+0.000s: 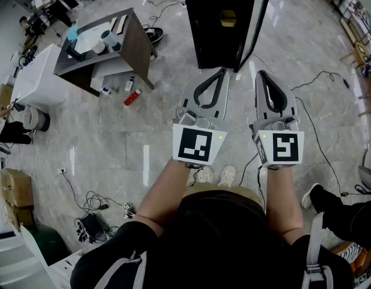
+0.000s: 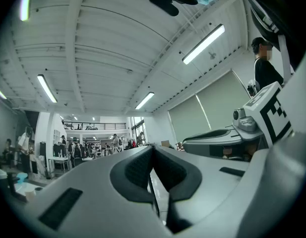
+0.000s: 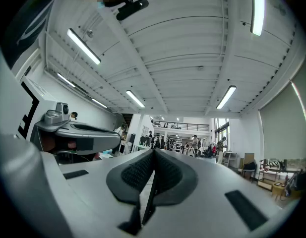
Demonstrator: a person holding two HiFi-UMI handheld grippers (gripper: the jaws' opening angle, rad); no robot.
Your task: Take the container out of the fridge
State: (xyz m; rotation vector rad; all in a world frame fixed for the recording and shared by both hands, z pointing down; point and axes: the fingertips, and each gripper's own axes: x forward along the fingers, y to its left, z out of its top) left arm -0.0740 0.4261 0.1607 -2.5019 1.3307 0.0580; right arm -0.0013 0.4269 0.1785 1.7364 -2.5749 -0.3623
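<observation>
Well, closest to the person, both tools are held out at waist height over their own shoes (image 1: pixel 216 174). The left gripper (image 1: pixel 222 71) has its jaws pressed together with nothing between them, and the left gripper view confirms it: the two dark pads meet along a single seam and point up at the ceiling lights. The right gripper (image 1: pixel 261 73) is the same, squeezed closed on nothing, and sits just beside the left at about the same height.

Just past the tips stands the fridge (image 1: pixel 212 41), a tall dark cabinet on the marble floor (image 1: pixel 173 119). Its door (image 1: pixel 255 26) looks swung open on the right side. Inside, a small yellowish shape (image 1: pixel 228 18) sits on a shelf. I take that to be the container, though it is too dim to be sure. Off to the left, well apart, is a brown table (image 1: pixel 139 41) with cups on it, and a red bottle (image 1: pixel 131 97) lies on the floor near its leg.

The job has hardly begun, to my eye; this is the approach. To do it well, I would tip one gripper down from its skyward tilt, spread its jaws before it enters the cabinet, and bring it in level with the shelf. The other should stay clear of the door edge. A cable (image 1: pixel 320 131) trails on the floor to the right, so mind the feet.
</observation>
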